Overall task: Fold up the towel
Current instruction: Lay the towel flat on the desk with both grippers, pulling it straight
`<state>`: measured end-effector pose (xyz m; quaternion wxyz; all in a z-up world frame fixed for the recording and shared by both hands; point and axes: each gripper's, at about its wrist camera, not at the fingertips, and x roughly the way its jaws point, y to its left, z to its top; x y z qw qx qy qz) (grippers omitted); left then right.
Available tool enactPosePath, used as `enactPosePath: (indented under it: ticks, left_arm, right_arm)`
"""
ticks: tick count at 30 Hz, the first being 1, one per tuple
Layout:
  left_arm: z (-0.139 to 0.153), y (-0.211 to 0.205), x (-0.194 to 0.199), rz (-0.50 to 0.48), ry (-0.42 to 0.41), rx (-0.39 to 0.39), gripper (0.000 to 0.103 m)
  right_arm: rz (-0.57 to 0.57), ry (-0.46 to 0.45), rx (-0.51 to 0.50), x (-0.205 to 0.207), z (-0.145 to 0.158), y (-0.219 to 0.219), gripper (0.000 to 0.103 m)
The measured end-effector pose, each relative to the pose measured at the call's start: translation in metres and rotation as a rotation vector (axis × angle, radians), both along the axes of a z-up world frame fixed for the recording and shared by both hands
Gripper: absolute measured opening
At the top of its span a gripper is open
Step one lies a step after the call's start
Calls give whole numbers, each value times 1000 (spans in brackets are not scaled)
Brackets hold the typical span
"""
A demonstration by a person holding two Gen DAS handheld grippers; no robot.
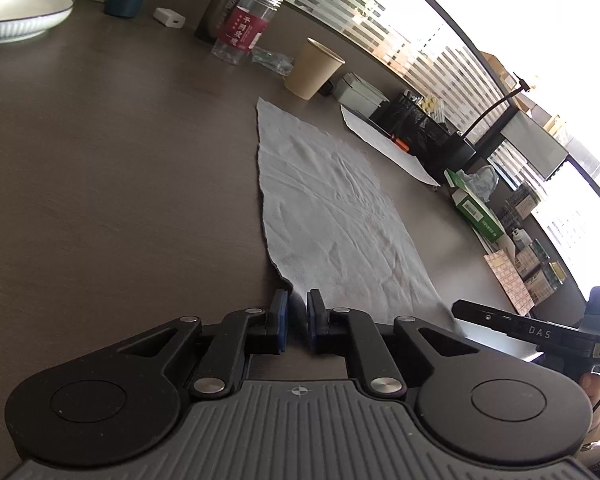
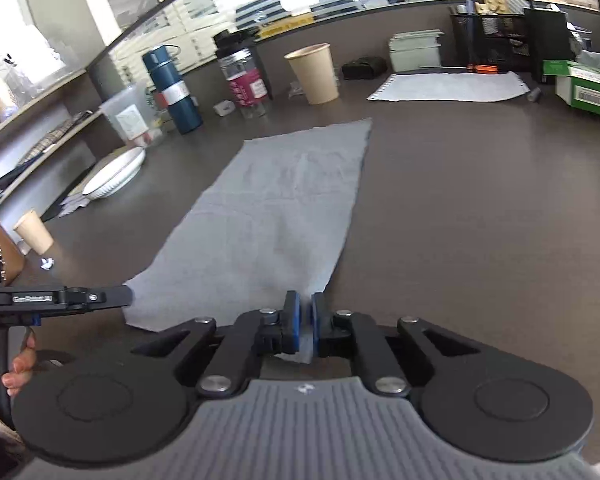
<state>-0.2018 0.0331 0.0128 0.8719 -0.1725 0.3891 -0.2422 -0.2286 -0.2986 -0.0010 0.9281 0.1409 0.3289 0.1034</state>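
A light grey towel (image 1: 332, 208) lies flat and lengthwise on the dark table (image 1: 120, 184), running away from both grippers. In the left wrist view my left gripper (image 1: 298, 314) pinches the towel's near left corner between its blue pads. In the right wrist view the same towel (image 2: 276, 208) stretches ahead, and my right gripper (image 2: 306, 316) is shut on its near right corner, with cloth showing between the pads. Both near corners sit slightly raised off the table. A hand (image 2: 18, 364) holds the left tool's handle at the left edge.
Behind the towel stand a paper cup (image 2: 314, 74), a clear bottle with a red label (image 2: 246, 80) and a blue flask (image 2: 172, 88). A white bowl (image 2: 114, 176) sits left. A white cloth (image 2: 448, 86), a black mesh organiser (image 2: 488, 38) and a green box (image 2: 588, 88) lie at the back right.
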Motion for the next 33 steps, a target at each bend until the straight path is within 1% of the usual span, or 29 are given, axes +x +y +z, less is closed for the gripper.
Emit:
enactPosePath:
  ticks: [2, 4, 7, 8, 9, 11, 12, 16, 20, 21, 22, 23, 27, 29, 31, 33]
  left_arm:
    - [3, 9, -2, 37, -15, 18, 25]
    - [9, 15, -4, 69, -40, 37, 26]
    - [15, 15, -5, 71, -70, 26, 26]
    - [18, 10, -6, 51, -91, 8, 26]
    - [20, 1, -6, 10, -105, -7, 26]
    - [17, -12, -3, -38, -104, -7, 29]
    - [16, -16, -2, -51, -99, -2, 29]
    - [4, -31, 0, -96, -57, 67, 29]
    - [5, -16, -6, -31, -57, 133, 29]
    - [5, -13, -7, -14, -59, 146, 29]
    - [6, -6, -10, 9, -60, 153, 29]
    - [8, 1, -13, 29, -65, 138, 29]
    - [19, -5, -22, -37, -118, 66, 29]
    - [17, -18, -22, -95, -124, 68, 29]
    - [11, -30, -19, -131, -105, 84, 29]
    - [2, -38, -14, -142, -72, 124, 27]
  right_arm:
    - [-17, -12, -13, -4, 2, -4, 15]
    - [-31, -30, -28, -7, 5, -5, 15]
    - [-11, -68, -20, -8, 9, -1, 15]
    - [9, -76, -14, -7, 8, 5, 15]
    - [28, -85, -8, -5, 7, 10, 15]
    - [51, -88, -2, -2, 3, 16, 15]
    - [55, -83, -3, -2, 0, 17, 15]
    - [72, -65, -6, 2, -10, 22, 15]
    - [87, -47, -10, 6, -21, 27, 15]
    - [79, -45, -14, 6, -15, 26, 15]
    - [70, -44, -17, 5, -10, 25, 15]
    - [66, -43, -14, 4, -10, 23, 15]
    - [72, -67, -9, -1, -5, 22, 15]
    - [76, -63, -15, -1, -6, 23, 15]
    - [80, -59, -21, -1, -6, 25, 15]
    - [84, -55, -28, -1, -6, 27, 15]
